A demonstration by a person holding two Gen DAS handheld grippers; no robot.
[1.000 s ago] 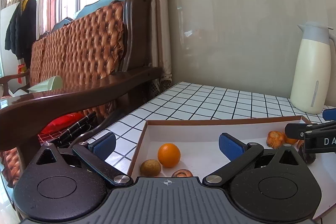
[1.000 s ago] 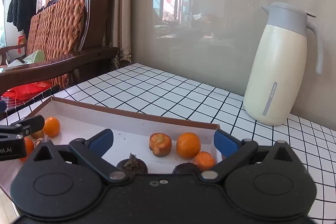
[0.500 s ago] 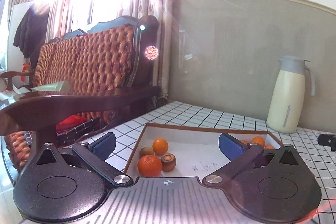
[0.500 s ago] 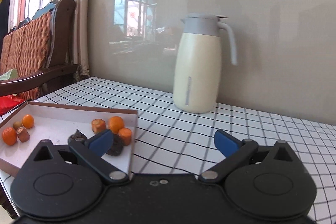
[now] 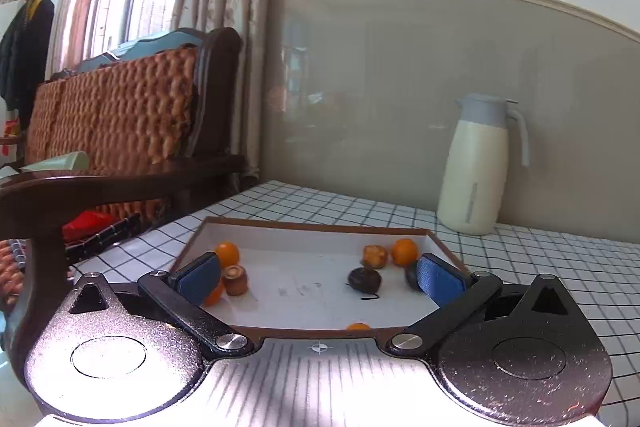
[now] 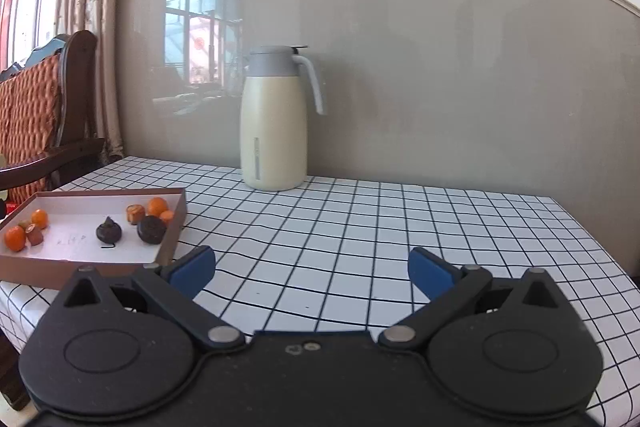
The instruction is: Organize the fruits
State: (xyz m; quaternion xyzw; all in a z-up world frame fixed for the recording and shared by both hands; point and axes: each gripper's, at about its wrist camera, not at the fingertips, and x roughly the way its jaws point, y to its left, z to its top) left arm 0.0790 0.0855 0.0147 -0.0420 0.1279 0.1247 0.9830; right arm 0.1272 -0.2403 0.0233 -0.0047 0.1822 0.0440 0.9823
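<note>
**Fruit in tray, both grippers empty**

Brown-walled tray sits at the table's corner nearest the wooden bench. Inside: oranges and a brown fruit at the bench end; two dark fruits, more oranges at the end toward the cream jug. Left gripper over the tray, fingers wide, nothing held. Right gripper beside the tray over checked cloth, fingers wide, empty.

Oranges and dark fruits (some cut) lie scattered in the brown-rimmed tray.
</note>
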